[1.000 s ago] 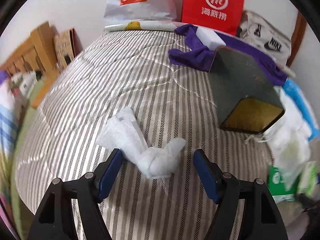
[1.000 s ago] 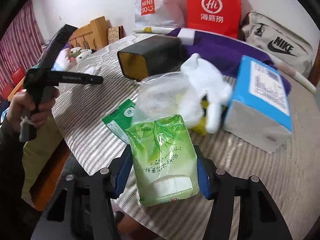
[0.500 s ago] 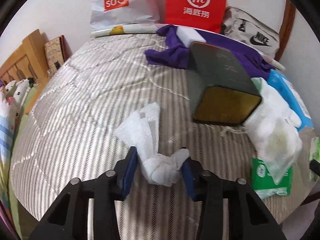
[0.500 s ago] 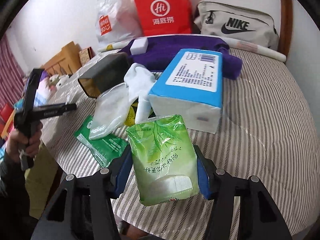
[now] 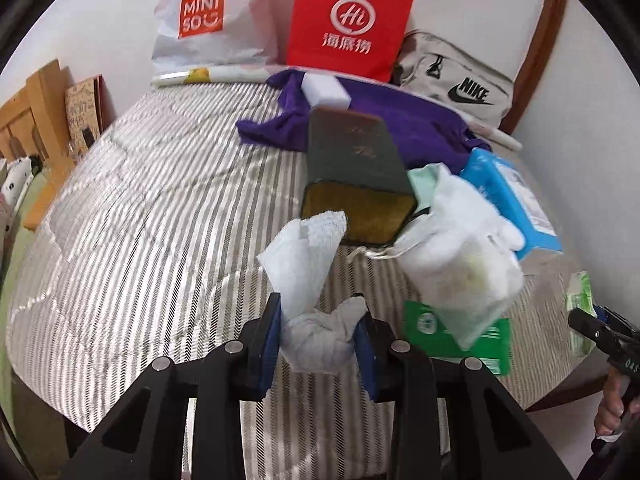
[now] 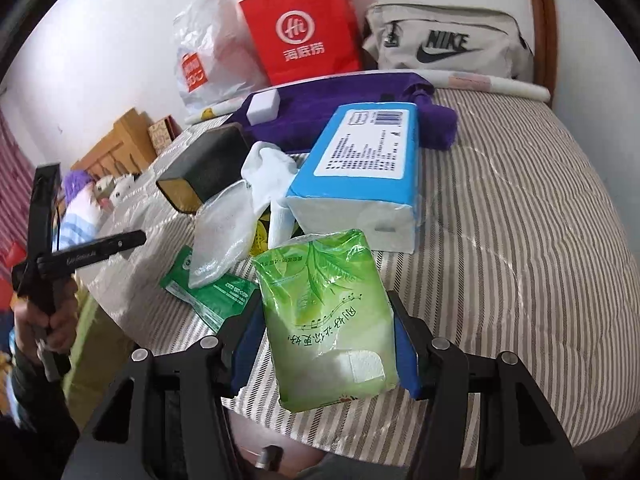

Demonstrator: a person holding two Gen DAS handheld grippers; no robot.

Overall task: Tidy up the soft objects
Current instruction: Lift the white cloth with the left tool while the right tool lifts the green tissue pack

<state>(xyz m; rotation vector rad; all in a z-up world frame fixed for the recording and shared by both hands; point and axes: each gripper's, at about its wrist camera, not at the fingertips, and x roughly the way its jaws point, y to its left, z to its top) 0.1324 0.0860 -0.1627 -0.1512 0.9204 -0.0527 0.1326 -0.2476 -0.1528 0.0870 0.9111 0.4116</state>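
My left gripper (image 5: 318,340) is shut on the knotted end of a white cloth (image 5: 300,264), held just above the striped bed (image 5: 160,220); its loose end stands up in front of a dark box (image 5: 352,168) lying on its side. My right gripper (image 6: 324,344) is shut on a green tissue pack (image 6: 320,300), held over the bed's near edge. Just beyond that pack lie a blue tissue pack (image 6: 360,160), a white mesh bag (image 6: 220,236), a white sock (image 6: 268,172) and a green sachet (image 6: 208,292).
A purple cloth (image 5: 400,120) with a white sponge (image 5: 326,90) on it lies at the back. Against the wall stand a red bag (image 5: 348,20), a Miniso bag (image 5: 208,20) and a Nike bag (image 5: 456,76). A wooden headboard (image 5: 36,104) stands at the left. The bed's left part is bare.
The left gripper's jaws closed on the white cloth, lifted it off the bed and carried it toward the dark box. The right gripper rolled and swung right, still holding the green pack.
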